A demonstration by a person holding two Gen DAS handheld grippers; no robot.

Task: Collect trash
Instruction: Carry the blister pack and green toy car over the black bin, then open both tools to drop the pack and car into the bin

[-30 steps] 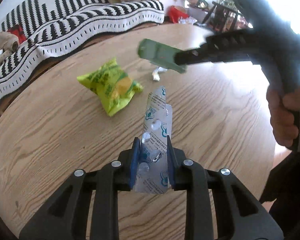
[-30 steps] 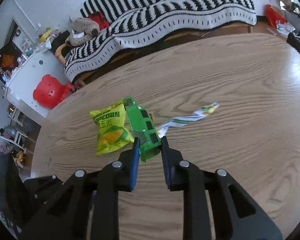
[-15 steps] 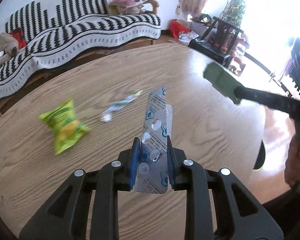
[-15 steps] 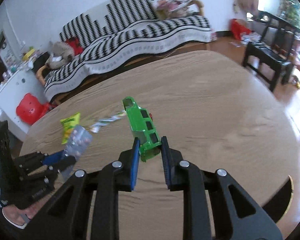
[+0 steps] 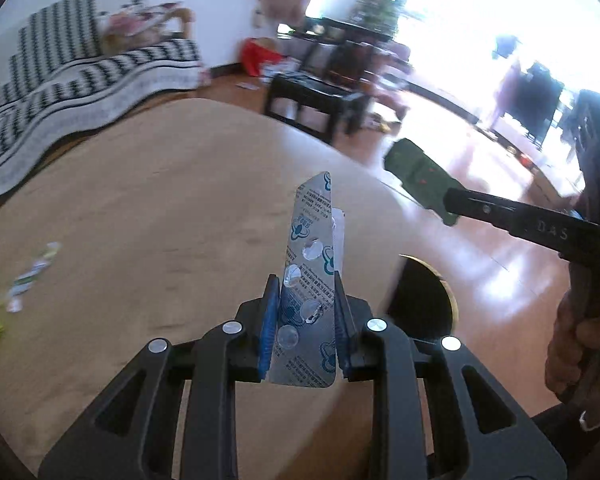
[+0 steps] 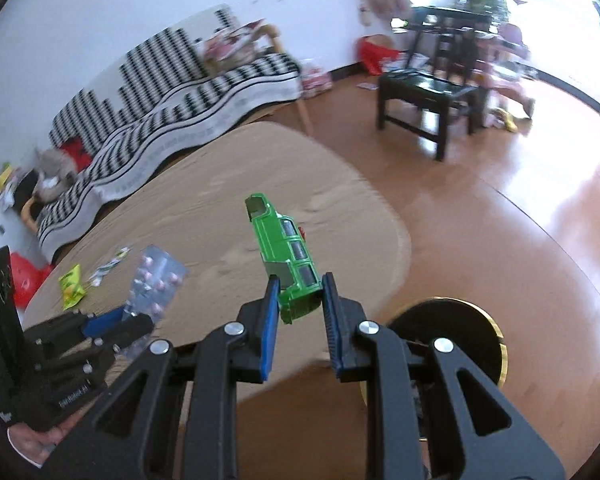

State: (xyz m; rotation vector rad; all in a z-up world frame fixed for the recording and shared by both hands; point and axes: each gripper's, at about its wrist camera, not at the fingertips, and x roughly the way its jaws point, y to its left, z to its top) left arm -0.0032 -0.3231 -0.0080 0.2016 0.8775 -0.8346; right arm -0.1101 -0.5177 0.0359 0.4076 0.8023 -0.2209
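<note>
My left gripper (image 5: 304,316) is shut on a silver pill blister pack (image 5: 310,280), held upright above the round wooden table (image 5: 160,208). My right gripper (image 6: 298,308) is shut on a green toy car (image 6: 286,252), held near the table's right edge. In the left wrist view the toy car (image 5: 418,176) and right gripper show at the right, beyond the table edge. In the right wrist view the left gripper (image 6: 112,320) with the blister pack (image 6: 154,280) shows at the left. A black bin with a gold rim (image 6: 472,320) stands on the floor below the table edge; it also shows in the left wrist view (image 5: 424,296).
A yellow-green popcorn bag (image 6: 71,284) and a torn white wrapper (image 6: 108,264) lie on the table's left part. A striped sofa (image 6: 180,92) stands behind the table. A black chair (image 6: 432,92) stands on the wooden floor at the right.
Both grippers have swung to the right with their loads, from over the table's middle toward its right edge. The bin has come into view below.
</note>
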